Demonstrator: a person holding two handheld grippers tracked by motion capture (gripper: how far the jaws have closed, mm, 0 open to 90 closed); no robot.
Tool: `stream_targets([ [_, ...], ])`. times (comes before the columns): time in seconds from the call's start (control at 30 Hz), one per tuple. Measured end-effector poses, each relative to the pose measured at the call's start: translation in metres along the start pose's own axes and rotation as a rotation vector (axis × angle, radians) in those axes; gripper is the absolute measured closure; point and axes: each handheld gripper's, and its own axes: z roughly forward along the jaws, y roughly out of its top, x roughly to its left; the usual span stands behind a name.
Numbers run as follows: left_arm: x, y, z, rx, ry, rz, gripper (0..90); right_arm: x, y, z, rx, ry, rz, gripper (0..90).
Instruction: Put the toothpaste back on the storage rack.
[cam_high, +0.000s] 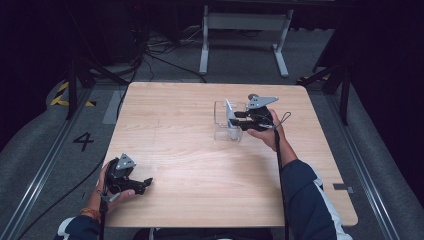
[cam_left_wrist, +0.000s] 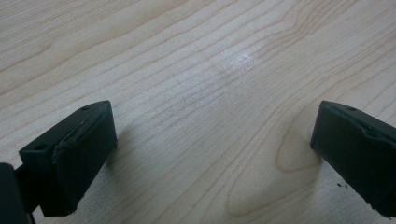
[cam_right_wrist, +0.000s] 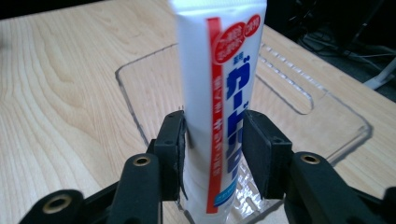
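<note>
Toothpaste tube (cam_right_wrist: 219, 107): white, upright, clamped by right gripper (cam_right_wrist: 212, 149) over clear plastic bin (cam_right_wrist: 327, 116). Left gripper (cam_left_wrist: 210, 149): jaws wide, empty, above wooden table (cam_left_wrist: 187, 56).

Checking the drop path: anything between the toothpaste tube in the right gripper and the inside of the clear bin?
Nothing visible. The right gripper is shut on the toothpaste tube, held above the clear bin, whose open top and visible inside look clear.

White tube (cam_right_wrist: 219, 107) with red stripe, blue lettering; clear bin (cam_right_wrist: 327, 116); black claws.
</note>
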Motion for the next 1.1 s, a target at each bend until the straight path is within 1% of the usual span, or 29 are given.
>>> stream_targets([
  [0.03,0.0,0.0,0.0,0.001,0.001,0.001,0.9,0.0,0.0,-0.002,-0.007,-0.003,-0.003,61.9],
  [0.17,0.0,0.0,0.0,0.001,0.004,0.001,0.9,0.001,0.0,-0.004,-0.009,-0.004,0.0,61.9],
  [0.23,0.0,0.0,-0.001,0.002,0.004,0.0,0.8,0.001,0.001,-0.004,-0.012,-0.005,-0.009,61.9],
  [0.43,0.0,0.0,-0.001,0.003,0.003,-0.002,0.9,0.004,0.002,-0.005,-0.016,-0.007,-0.013,61.5],
  [0.47,0.0,0.0,-0.001,0.004,0.003,-0.002,0.9,0.004,0.002,-0.005,-0.014,-0.01,-0.014,62.0],
  [0.5,0.0,0.0,-0.001,0.004,0.003,-0.003,0.9,0.005,0.002,-0.006,-0.017,-0.019,-0.017,66.4],
  [0.53,0.0,0.0,-0.001,0.004,0.003,-0.003,0.9,0.005,0.002,-0.007,-0.022,-0.026,-0.019,67.0],
  [0.67,0.0,0.0,-0.001,0.003,0.003,-0.002,0.9,0.006,0.004,-0.009,-0.022,-0.02,-0.024,66.7],
  [0.8,0.0,0.0,-0.001,0.003,0.003,-0.003,0.8,0.008,0.005,-0.012,-0.009,-0.033,-0.031,66.7],
  [0.93,0.0,0.0,-0.001,0.003,0.004,0.0,0.8,0.01,0.007,-0.018,-0.008,-0.031,-0.037,66.5],
  [0.97,0.0,0.0,-0.001,0.002,0.004,0.0,0.8,0.011,0.008,-0.019,-0.004,-0.039,-0.045,65.9],
  [1.03,0.0,0.0,-0.001,0.003,0.004,0.001,0.9,0.012,0.008,-0.022,-0.005,-0.031,-0.047,64.4],
  [1.1,0.0,0.0,-0.001,0.005,0.005,0.002,0.8,0.013,0.008,-0.025,0.0,-0.034,-0.051,63.3],
])
